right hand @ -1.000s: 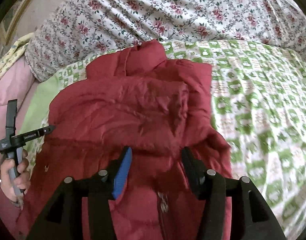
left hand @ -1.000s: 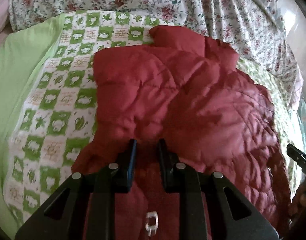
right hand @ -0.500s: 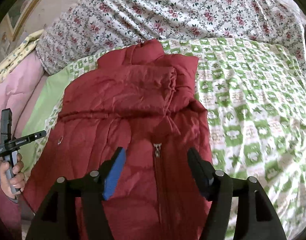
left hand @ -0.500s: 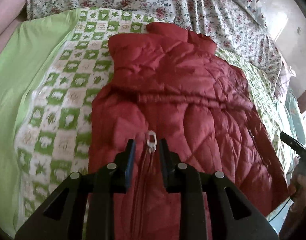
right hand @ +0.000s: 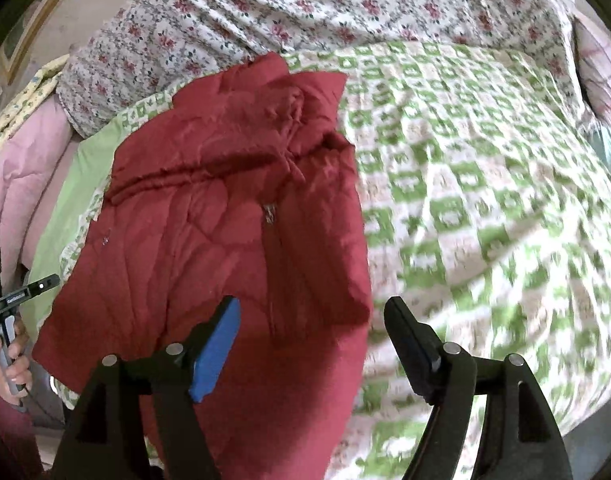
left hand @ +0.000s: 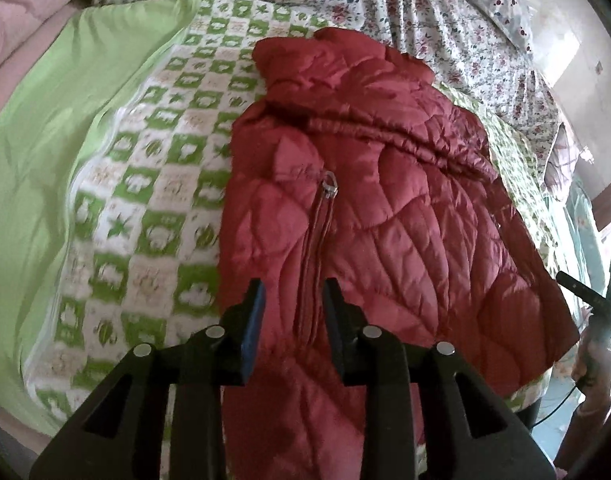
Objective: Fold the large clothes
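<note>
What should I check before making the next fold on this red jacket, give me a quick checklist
1. Red jacket lies on the green checked quilt: ok.
2. Zipper pull up, front closed: ok.
3. Left gripper open, holding nothing: ok.
4. Right gripper open wide, holding nothing: ok.
5. Sleeves tucked flat: cannot tell.
6. Hem fully on the bed: cannot tell.
</note>
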`<control>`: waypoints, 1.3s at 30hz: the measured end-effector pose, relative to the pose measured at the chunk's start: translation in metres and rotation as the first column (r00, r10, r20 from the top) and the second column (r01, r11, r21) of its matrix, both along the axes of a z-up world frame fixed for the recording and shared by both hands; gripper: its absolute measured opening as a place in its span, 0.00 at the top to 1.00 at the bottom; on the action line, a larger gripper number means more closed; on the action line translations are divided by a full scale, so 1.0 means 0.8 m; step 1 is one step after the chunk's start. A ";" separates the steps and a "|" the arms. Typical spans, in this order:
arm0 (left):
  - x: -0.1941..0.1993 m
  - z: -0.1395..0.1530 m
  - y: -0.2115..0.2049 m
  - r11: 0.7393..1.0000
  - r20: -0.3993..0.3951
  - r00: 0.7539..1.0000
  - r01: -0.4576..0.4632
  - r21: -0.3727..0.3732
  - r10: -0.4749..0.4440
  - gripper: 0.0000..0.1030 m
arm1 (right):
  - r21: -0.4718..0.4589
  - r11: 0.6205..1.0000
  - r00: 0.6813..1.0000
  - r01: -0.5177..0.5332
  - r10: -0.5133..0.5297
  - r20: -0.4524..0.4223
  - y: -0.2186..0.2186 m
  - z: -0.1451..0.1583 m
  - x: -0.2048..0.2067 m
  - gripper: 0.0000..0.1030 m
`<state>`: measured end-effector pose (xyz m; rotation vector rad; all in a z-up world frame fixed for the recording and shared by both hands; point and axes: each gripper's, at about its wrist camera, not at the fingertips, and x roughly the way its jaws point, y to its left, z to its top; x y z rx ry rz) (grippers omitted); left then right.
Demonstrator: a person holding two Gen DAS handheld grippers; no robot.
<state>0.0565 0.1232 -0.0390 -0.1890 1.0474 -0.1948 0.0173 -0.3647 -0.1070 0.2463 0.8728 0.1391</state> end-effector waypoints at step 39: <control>-0.068 -0.049 0.012 0.995 -0.096 0.995 0.006 -0.095 -0.015 0.45 | 0.192 0.978 0.994 -0.080 0.092 -0.058 0.007 -0.052 -0.059 0.44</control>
